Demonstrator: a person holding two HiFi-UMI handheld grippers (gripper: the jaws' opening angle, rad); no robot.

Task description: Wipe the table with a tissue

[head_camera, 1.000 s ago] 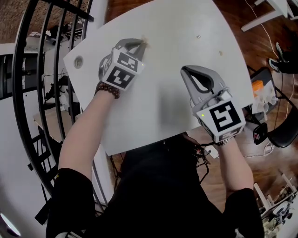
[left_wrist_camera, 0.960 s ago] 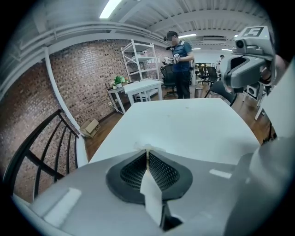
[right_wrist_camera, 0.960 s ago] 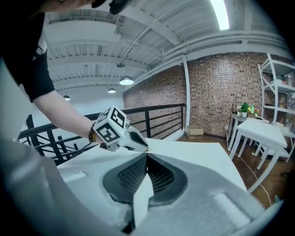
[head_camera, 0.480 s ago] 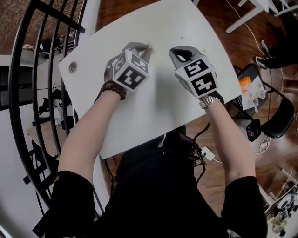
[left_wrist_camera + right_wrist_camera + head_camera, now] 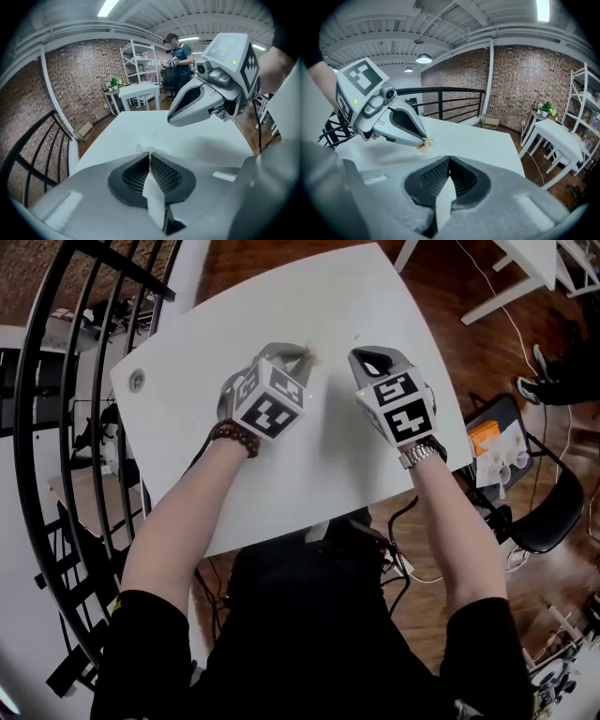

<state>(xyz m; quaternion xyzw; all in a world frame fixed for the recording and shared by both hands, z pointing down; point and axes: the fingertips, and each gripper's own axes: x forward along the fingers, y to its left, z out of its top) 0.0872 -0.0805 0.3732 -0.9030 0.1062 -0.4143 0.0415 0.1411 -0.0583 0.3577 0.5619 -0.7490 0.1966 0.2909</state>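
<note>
Pale tissue [image 5: 311,357], a small crumpled wad, is sitting pinched at the tips of the left gripper [image 5: 300,353], seemingly touching the white table [image 5: 281,296]; the right gripper [image 5: 363,354] is hovering clenched and empty just to its right

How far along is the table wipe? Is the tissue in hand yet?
Done: the tissue is pinched in the shut jaws of the left gripper. In hand: it is down at the white table, beside the shut, empty right gripper. Left: likely the wiping itself; a small speck lies beyond the jaws.
</note>
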